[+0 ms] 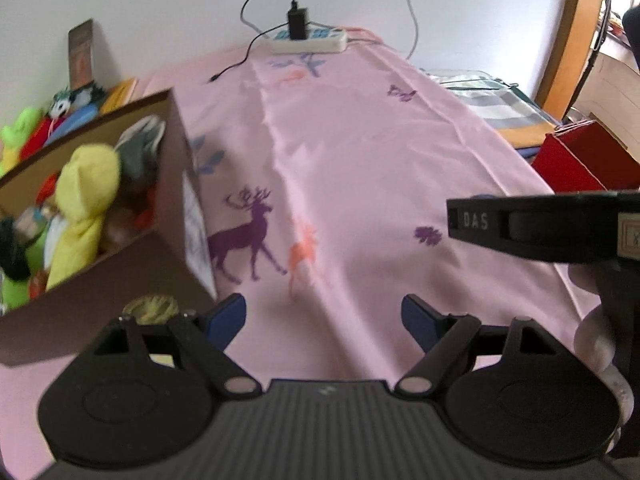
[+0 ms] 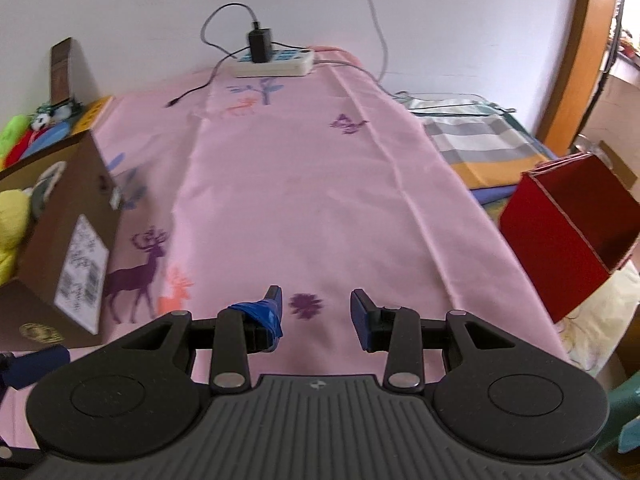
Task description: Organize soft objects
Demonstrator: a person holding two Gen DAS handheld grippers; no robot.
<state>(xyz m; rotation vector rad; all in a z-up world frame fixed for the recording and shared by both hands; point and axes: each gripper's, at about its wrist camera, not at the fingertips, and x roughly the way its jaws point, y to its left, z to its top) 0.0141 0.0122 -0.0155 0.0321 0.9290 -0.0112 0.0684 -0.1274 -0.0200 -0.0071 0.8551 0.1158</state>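
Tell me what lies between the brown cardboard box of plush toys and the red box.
In the right wrist view, only pink printed cloth separates the brown cardboard box from the red box; no objects.

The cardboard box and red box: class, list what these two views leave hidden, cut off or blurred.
- Cardboard box, left wrist view: motion blur smears the yellow plush toy and the toys under it; the image edge cuts the box off.
- Same box, right wrist view: its near wall hides most of the contents.
- Red box, both views: the inside bottom is out of sight.
- Box label: print too blurred to read.
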